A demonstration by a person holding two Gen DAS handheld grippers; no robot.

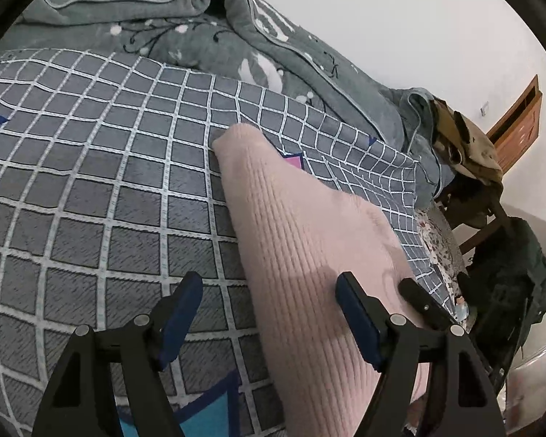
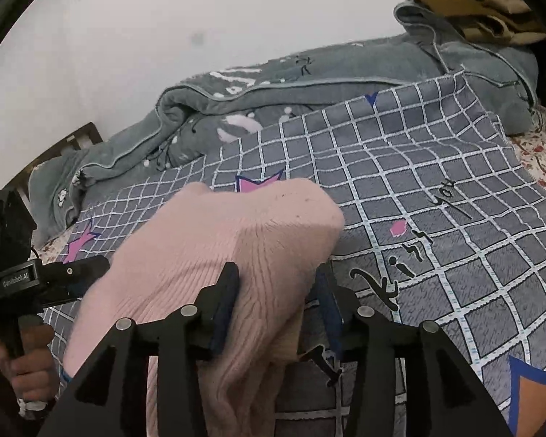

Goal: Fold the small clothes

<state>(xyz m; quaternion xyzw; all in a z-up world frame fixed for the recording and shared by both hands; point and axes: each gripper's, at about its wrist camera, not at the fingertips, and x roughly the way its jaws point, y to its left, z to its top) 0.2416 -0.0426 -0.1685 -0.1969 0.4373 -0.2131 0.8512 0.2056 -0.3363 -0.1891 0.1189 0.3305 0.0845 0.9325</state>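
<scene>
A pink ribbed knit garment (image 1: 302, 240) lies on a grey checked blanket (image 1: 91, 189) on the bed. My left gripper (image 1: 269, 295) is open over the garment's left edge, its right finger above the knit, its left finger above the blanket. In the right wrist view my right gripper (image 2: 278, 291) has its jaws partly closed around a raised fold of the pink garment (image 2: 236, 240). The left gripper (image 2: 72, 273) shows at the left of that view, beside the garment.
A rumpled grey-green quilt (image 1: 207, 25) lies along the far side of the bed by the wall. Brown clothes (image 1: 469, 145) and a dark bag (image 1: 513, 276) hang on a chair at the bed's right edge. A floral sheet (image 2: 542, 160) shows under the blanket.
</scene>
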